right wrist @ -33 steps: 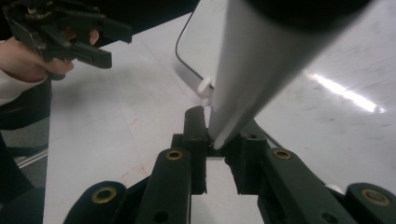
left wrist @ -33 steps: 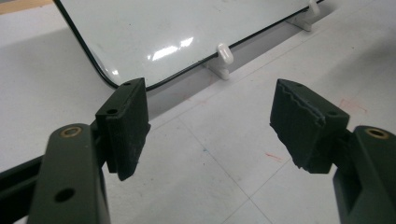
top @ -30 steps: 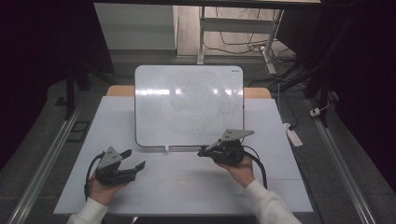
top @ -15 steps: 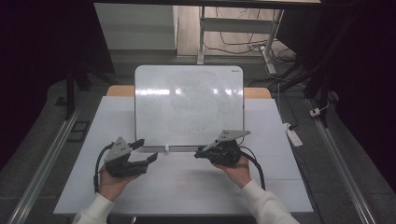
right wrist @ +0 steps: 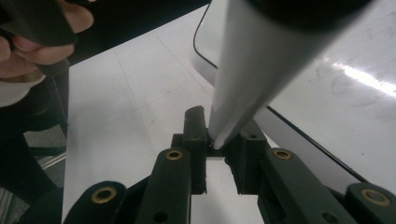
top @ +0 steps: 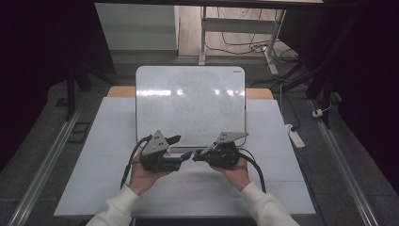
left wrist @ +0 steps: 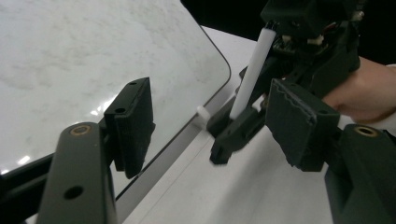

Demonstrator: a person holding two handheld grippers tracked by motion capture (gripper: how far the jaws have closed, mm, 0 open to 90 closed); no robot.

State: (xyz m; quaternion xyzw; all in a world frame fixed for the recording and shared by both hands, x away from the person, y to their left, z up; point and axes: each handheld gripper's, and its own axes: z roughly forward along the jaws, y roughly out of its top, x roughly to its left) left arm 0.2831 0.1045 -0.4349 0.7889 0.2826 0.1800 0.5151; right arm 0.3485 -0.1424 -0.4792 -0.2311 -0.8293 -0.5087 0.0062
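Whiteboard [top: 190, 106] on table [top: 282, 188] (claws [top: 188, 155] before it)

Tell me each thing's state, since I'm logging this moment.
Left tongs: open, nothing between the jaws.
Right tongs: shut on the white pen.
White pen: gripped, slanted.
Whiteboard: flat on the table, smudged, no clear writing.

Both hand-held grippers, the left gripper [top: 181, 147] and the right gripper [top: 196, 156], are matte black with brass-ringed screw holes along the jaw arms, grey three-cornered plates on top, black cables trailing behind, and white sleeves [top: 120, 207] behind them.
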